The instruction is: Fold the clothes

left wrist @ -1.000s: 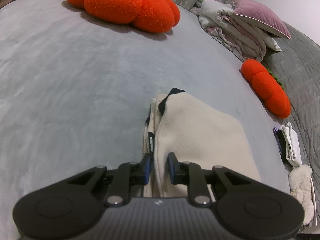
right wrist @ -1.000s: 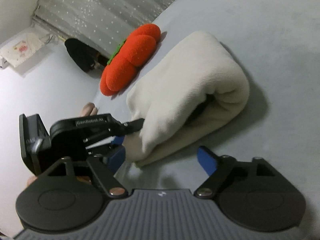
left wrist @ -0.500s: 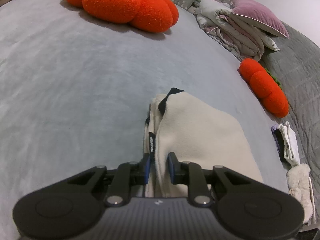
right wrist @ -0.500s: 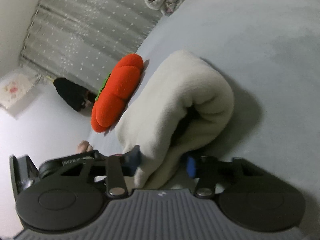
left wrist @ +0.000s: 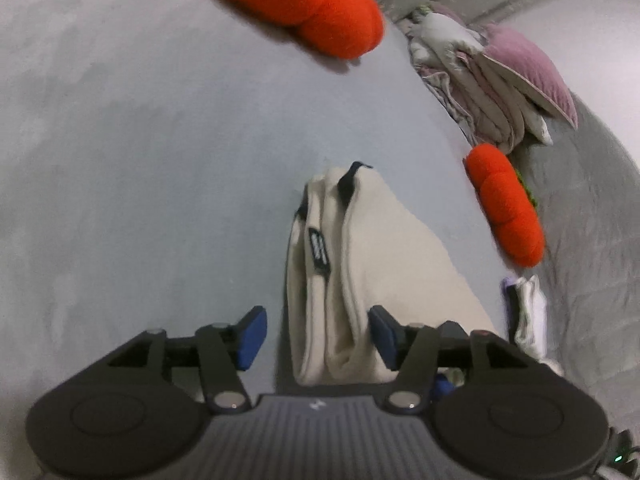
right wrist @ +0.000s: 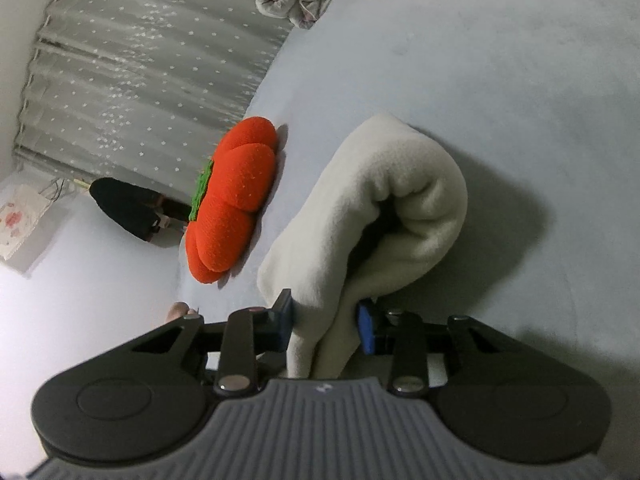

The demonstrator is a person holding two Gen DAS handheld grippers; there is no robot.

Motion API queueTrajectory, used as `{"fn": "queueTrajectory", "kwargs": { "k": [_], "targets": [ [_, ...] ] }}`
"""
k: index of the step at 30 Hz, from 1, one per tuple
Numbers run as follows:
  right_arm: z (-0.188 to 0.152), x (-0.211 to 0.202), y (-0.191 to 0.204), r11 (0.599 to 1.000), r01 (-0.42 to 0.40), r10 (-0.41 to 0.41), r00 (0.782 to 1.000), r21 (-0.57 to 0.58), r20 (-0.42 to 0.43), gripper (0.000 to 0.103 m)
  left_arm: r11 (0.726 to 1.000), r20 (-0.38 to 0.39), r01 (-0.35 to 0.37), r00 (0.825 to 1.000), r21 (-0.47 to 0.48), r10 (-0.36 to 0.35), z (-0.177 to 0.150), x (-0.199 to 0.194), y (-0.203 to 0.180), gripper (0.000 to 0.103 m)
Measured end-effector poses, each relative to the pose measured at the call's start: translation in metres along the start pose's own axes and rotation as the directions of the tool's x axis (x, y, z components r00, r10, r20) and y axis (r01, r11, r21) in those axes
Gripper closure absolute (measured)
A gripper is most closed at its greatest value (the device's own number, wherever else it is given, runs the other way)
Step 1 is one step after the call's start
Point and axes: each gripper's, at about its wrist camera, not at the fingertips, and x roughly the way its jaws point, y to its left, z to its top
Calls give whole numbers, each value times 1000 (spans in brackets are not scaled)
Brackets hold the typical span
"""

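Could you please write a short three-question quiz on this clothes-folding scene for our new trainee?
1. True or false: the right gripper has cream fabric between its fingers.
2. Which colour is the round cushion beside the folded cream garment? A) blue B) orange C) black
3. Fill in: in the left wrist view, the left gripper has its left pad ____ the garment.

Key
1. True; its jaws are closing on the garment's near edge.
2. B
3. Clear of; the jaws are opening, and the folded edge lies between them, against the right pad only.
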Motion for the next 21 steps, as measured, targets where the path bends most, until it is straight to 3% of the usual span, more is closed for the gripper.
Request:
{"fn": "queueTrajectory", "kwargs": {
  "k": [4,8,12,14,15,17,21],
  "targets": [
    [2,1,0,1000,1,-1,1000,21,-8,67,990,-24,73,997,-123,-76,-4,7,8,40],
    [6,2,-1,999,-8,8,1000,37,-16,67,976,6,136,990,-170,-137,-6,6,5,34],
    [4,1,-4,999,-19,20,1000,37,-17,67,981,21,119,993,-155,-117,-6,14,-3,36],
    [3,1,-7,999,-20,21,1000,33,-16,67,988,20,90,996,-122,-88,-7,20,-11,51],
    [3,2,-9,999,-18,19,1000,29,-18,67,991,23,79,997,-112,-77,-7,21,-13,52],
    [3,2,-13,1000,-16,17,1000,22,-21,67,993,34,65,997,-98,-62,-6,21,-16,66],
    [4,1,-20,1000,-29,29,999,2,-42,67,997,41,23,999,-70,-21,-2,21,-15,75]
  ]
}}
